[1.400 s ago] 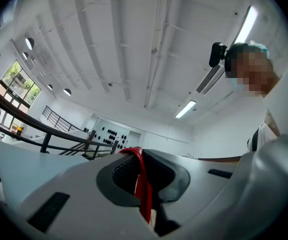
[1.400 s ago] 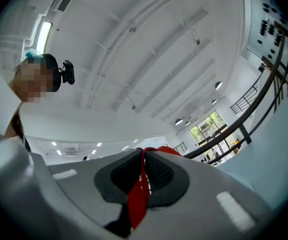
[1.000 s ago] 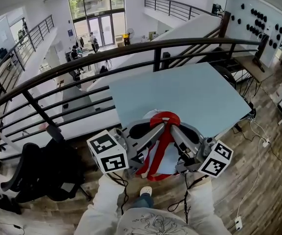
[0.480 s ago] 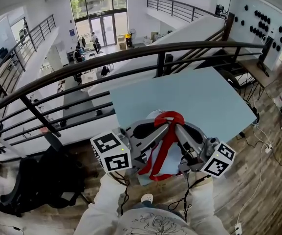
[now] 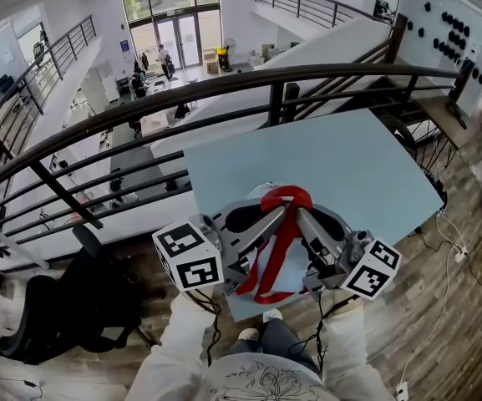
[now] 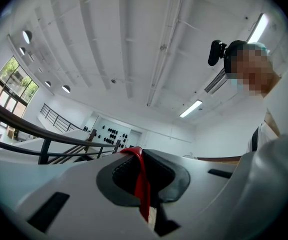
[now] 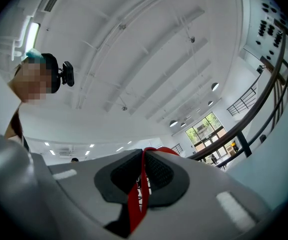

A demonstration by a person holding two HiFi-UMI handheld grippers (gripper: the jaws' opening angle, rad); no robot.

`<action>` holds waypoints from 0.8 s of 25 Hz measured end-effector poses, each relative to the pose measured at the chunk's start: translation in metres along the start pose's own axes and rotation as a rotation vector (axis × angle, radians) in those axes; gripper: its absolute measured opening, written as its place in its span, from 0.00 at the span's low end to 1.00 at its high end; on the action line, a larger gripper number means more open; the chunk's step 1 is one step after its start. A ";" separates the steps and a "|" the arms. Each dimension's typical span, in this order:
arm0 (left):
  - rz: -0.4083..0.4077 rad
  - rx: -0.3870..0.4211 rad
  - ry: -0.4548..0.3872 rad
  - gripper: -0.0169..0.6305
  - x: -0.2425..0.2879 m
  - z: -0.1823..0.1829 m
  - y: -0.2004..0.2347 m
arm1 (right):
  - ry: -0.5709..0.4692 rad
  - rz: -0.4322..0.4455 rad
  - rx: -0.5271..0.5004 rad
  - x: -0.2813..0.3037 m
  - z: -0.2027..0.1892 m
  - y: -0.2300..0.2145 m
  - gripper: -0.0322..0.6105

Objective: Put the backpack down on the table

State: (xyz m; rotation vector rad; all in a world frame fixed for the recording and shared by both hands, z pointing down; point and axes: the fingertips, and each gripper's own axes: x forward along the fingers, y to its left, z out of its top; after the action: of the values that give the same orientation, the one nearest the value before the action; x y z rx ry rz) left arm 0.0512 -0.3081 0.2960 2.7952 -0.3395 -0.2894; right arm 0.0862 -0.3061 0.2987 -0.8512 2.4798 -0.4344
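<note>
Two grippers hold one load. At left, my left gripper (image 5: 267,221) is clenched on the red strap (image 5: 286,197) of the backpack (image 5: 267,266), which hangs beneath the jaws over the near edge of the light-blue table (image 5: 349,165); contact with the tabletop cannot be confirmed. At right, my right gripper (image 5: 306,221) is clamped on the same strap.

The table (image 5: 349,165) is pale blue. The backpack (image 5: 293,267) looks light blue, perhaps partly white, with a red strap (image 5: 284,224). Grey fingers (image 5: 253,232) carry dark ribbed pads (image 6: 126,173). Each marker cube (image 5: 189,257) bears black-and-white square patterns. The floor (image 5: 441,307) is brown wood and the railing (image 5: 224,86) is dark.
</note>
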 end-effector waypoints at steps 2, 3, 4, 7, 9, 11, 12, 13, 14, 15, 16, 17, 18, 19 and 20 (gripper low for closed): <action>0.017 -0.006 -0.005 0.05 0.011 0.001 0.010 | 0.010 0.006 0.012 0.002 0.005 -0.014 0.09; 0.027 -0.010 -0.008 0.05 0.015 0.001 0.015 | 0.015 0.011 0.023 0.003 0.008 -0.020 0.09; 0.038 -0.015 -0.012 0.05 0.020 0.001 0.020 | 0.020 0.018 0.034 0.004 0.009 -0.027 0.09; 0.062 -0.024 -0.024 0.05 0.030 0.002 0.037 | 0.040 0.030 0.044 0.011 0.014 -0.046 0.09; 0.074 -0.026 -0.028 0.05 0.038 0.002 0.048 | 0.050 0.033 0.047 0.016 0.016 -0.059 0.09; 0.088 -0.025 -0.029 0.05 0.046 0.002 0.061 | 0.057 0.037 0.054 0.021 0.019 -0.074 0.09; 0.096 -0.023 -0.028 0.05 0.050 0.002 0.068 | 0.061 0.037 0.055 0.023 0.020 -0.082 0.09; 0.105 -0.022 -0.026 0.05 0.055 0.002 0.075 | 0.066 0.035 0.054 0.026 0.021 -0.091 0.09; 0.113 -0.022 -0.024 0.05 0.060 0.002 0.082 | 0.072 0.032 0.050 0.028 0.023 -0.099 0.09; 0.121 -0.022 -0.023 0.05 0.064 0.001 0.089 | 0.078 0.029 0.047 0.031 0.023 -0.107 0.09; 0.130 -0.023 -0.023 0.05 0.068 0.000 0.097 | 0.083 0.027 0.045 0.033 0.024 -0.115 0.09; 0.139 -0.024 -0.023 0.05 0.072 -0.001 0.104 | 0.087 0.025 0.046 0.035 0.024 -0.123 0.09; 0.151 -0.024 -0.023 0.05 0.075 -0.003 0.112 | 0.091 0.025 0.053 0.038 0.022 -0.130 0.09; 0.162 -0.026 -0.021 0.05 0.077 -0.006 0.120 | 0.094 0.024 0.064 0.040 0.021 -0.138 0.09; 0.173 -0.030 -0.018 0.05 0.079 -0.008 0.128 | 0.099 0.022 0.074 0.043 0.019 -0.146 0.09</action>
State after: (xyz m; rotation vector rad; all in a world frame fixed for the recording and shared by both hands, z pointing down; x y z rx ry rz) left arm 0.1026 -0.4452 0.3325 2.7132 -0.5720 -0.2772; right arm 0.1378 -0.4463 0.3322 -0.7891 2.5430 -0.5696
